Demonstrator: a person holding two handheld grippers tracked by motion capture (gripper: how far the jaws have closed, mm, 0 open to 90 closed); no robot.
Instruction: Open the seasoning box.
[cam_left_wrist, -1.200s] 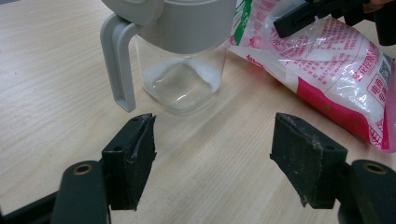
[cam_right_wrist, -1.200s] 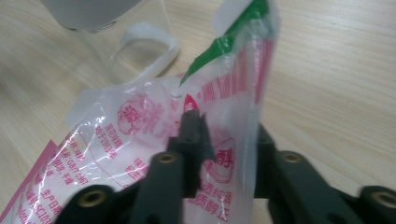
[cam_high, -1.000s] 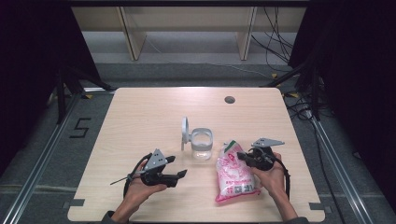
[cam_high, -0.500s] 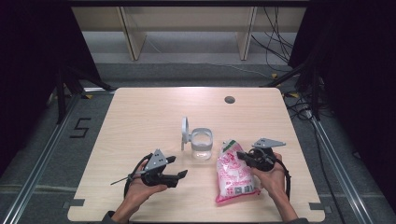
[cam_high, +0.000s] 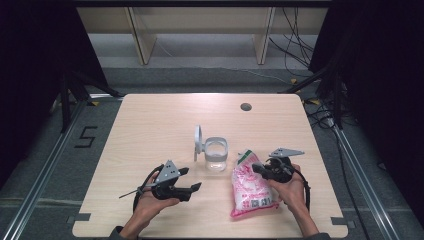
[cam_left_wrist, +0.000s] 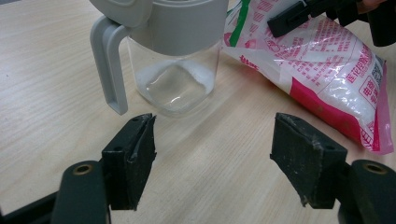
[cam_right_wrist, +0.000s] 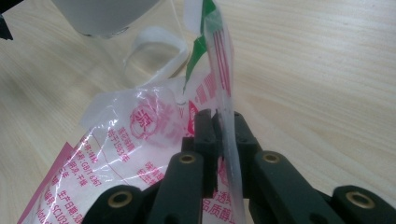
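Observation:
A pink and white bag of white grains (cam_high: 247, 187) lies on the wooden table (cam_high: 150, 130), its opened top pointing at a clear jar (cam_high: 216, 155) with a grey rim, handle and raised lid (cam_high: 198, 142). My right gripper (cam_high: 256, 168) is at the bag's top; in the right gripper view it (cam_right_wrist: 223, 121) has the thin film of the bag (cam_right_wrist: 140, 140) between its pads, and its jaws have just been opening slightly. My left gripper (cam_high: 192, 181) rests open on the table just short of the jar (cam_left_wrist: 175, 70), its jaws (cam_left_wrist: 212, 149) wide apart around nothing. A little white powder lies in the jar's bottom.
A round cable hole (cam_high: 245, 106) sits near the table's far edge. Beyond the table stand pale shelf legs (cam_high: 140, 40) and loose cables (cam_high: 300, 45) on the floor. Dark curtains flank both sides.

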